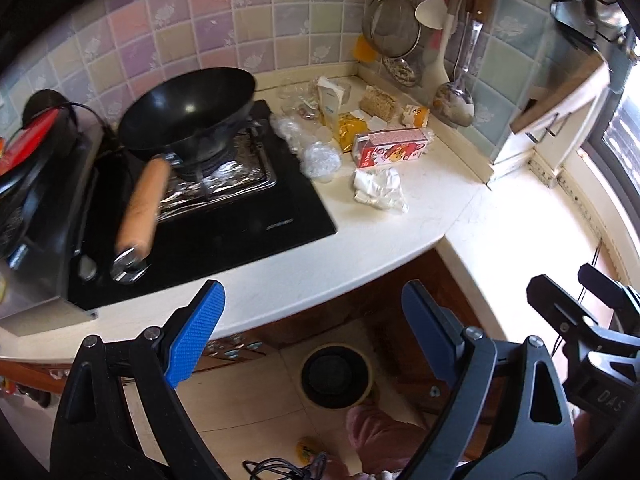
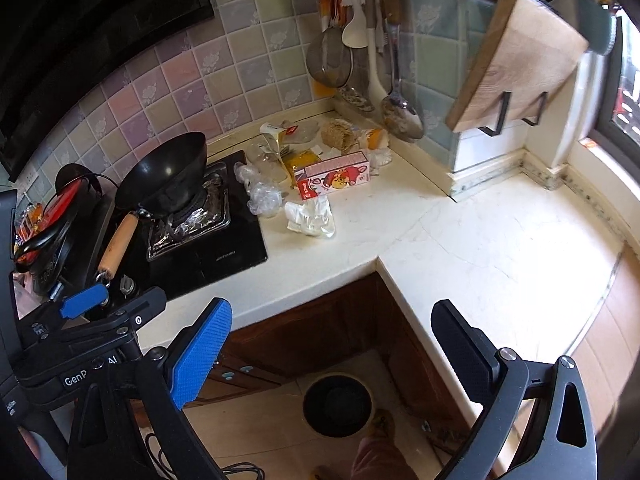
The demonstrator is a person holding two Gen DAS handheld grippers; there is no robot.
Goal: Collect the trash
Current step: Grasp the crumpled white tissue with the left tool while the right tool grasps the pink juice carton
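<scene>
A heap of trash lies in the counter's back corner: a pink and red carton (image 1: 390, 147) (image 2: 334, 174), crumpled white paper (image 1: 380, 190) (image 2: 310, 216), clear plastic wrap (image 1: 318, 158) (image 2: 262, 196), a yellow packet (image 1: 350, 128) and a white tube box (image 1: 330, 104). A round bin (image 1: 336, 376) (image 2: 337, 405) with a dark liner stands on the floor below the counter's inner corner. My left gripper (image 1: 316, 332) hangs open above the counter edge, well short of the trash. My right gripper (image 2: 336, 356) is open too, over the floor gap, with nothing between its fingers.
A black wok (image 1: 192, 110) (image 2: 168, 172) with a wooden handle sits on the gas hob (image 1: 224, 216). Utensils (image 1: 440, 40) hang on the tiled wall, and a chopping board (image 2: 516, 64) leans in a rack. A person's foot (image 2: 376, 456) is beside the bin.
</scene>
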